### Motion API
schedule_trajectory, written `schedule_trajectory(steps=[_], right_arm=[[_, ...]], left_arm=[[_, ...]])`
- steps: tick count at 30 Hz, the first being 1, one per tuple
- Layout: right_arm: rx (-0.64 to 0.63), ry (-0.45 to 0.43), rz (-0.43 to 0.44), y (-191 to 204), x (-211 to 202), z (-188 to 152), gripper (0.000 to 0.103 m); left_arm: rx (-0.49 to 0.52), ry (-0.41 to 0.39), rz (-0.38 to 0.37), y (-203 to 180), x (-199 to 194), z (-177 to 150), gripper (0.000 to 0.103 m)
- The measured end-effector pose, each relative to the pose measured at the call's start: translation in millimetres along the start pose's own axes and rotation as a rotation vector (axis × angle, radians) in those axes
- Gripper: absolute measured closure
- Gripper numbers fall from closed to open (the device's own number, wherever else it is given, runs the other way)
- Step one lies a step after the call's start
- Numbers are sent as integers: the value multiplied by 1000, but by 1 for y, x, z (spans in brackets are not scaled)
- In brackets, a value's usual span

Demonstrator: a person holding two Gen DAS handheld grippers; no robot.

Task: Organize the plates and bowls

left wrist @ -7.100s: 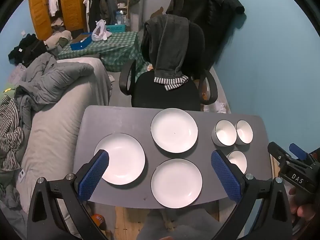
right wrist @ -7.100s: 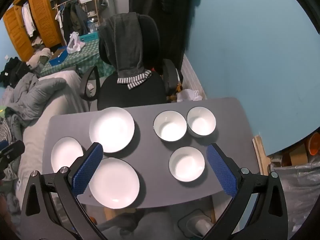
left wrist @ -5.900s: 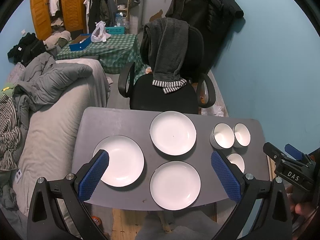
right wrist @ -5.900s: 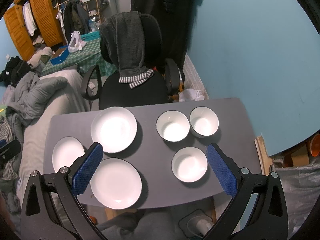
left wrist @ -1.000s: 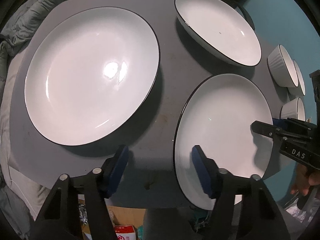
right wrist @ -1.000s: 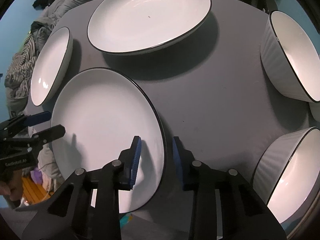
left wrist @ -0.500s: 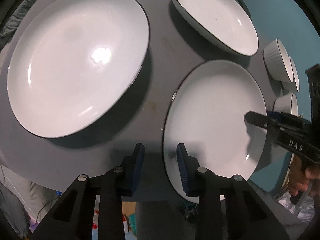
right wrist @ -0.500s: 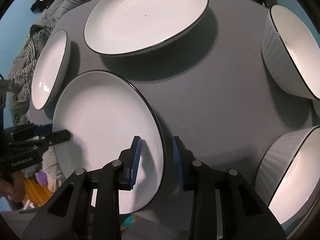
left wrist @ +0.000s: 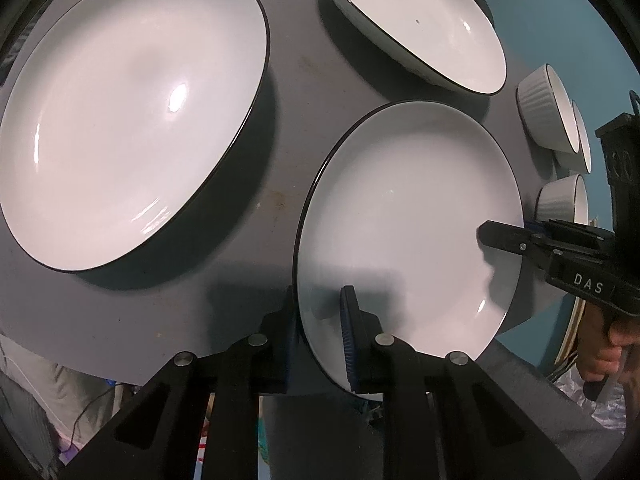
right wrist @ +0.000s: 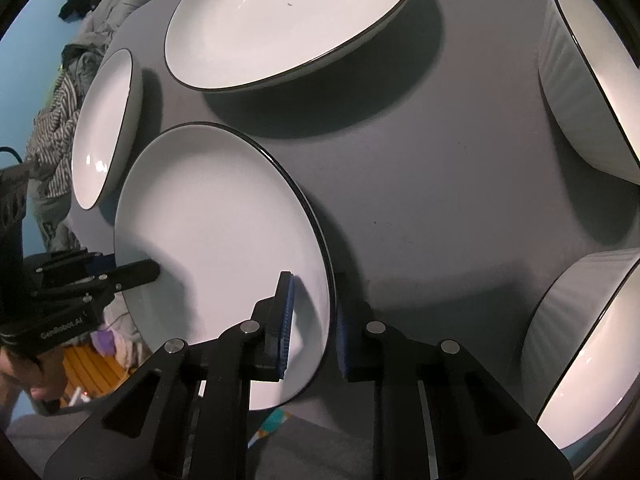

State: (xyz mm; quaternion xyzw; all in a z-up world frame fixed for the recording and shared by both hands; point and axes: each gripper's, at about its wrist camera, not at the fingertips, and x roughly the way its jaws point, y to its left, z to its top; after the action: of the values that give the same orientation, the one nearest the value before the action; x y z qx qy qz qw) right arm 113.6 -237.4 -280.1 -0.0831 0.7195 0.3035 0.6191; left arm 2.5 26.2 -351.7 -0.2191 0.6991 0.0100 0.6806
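Both grippers grip the near white plate [left wrist: 408, 216] by opposite rims. My left gripper [left wrist: 318, 336] is shut on its left rim. My right gripper [right wrist: 312, 320] is shut on its right rim and shows in the left wrist view [left wrist: 516, 240]. The same plate [right wrist: 216, 216] is in the right wrist view, with the left gripper [right wrist: 132, 272] on its far edge. A second white plate [left wrist: 128, 112] lies to the left, and a third [left wrist: 416, 28] lies behind. Three white bowls stand at the right: one [left wrist: 546, 124], one [left wrist: 582, 140], one [left wrist: 564, 200].
All dishes sit on a grey table [left wrist: 288, 92]. The table's front edge is just under both grippers. In the right wrist view two bowls are close at the right, one [right wrist: 588, 80] and one [right wrist: 580, 344]. Clothes and bedding [right wrist: 56, 128] lie beyond the table's left side.
Both grippers came down from high above the table to the near plate. In the last second the left gripper shut on its left rim and the right stayed shut on its right rim.
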Motion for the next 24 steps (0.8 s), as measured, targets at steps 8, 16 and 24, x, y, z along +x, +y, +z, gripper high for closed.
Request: schedule_trajectory(steps=[8, 16, 24], right_arm=[[11, 3, -12, 13, 2, 7, 84], [7, -5, 7, 7, -15, 9, 85], [14, -43, 6, 1, -37, 20, 86]], left_arm=[[-5, 14, 45, -30, -7, 9, 84], [23, -7, 62, -50, -35, 18, 84], [34, -41, 47, -63, -59, 36, 84]])
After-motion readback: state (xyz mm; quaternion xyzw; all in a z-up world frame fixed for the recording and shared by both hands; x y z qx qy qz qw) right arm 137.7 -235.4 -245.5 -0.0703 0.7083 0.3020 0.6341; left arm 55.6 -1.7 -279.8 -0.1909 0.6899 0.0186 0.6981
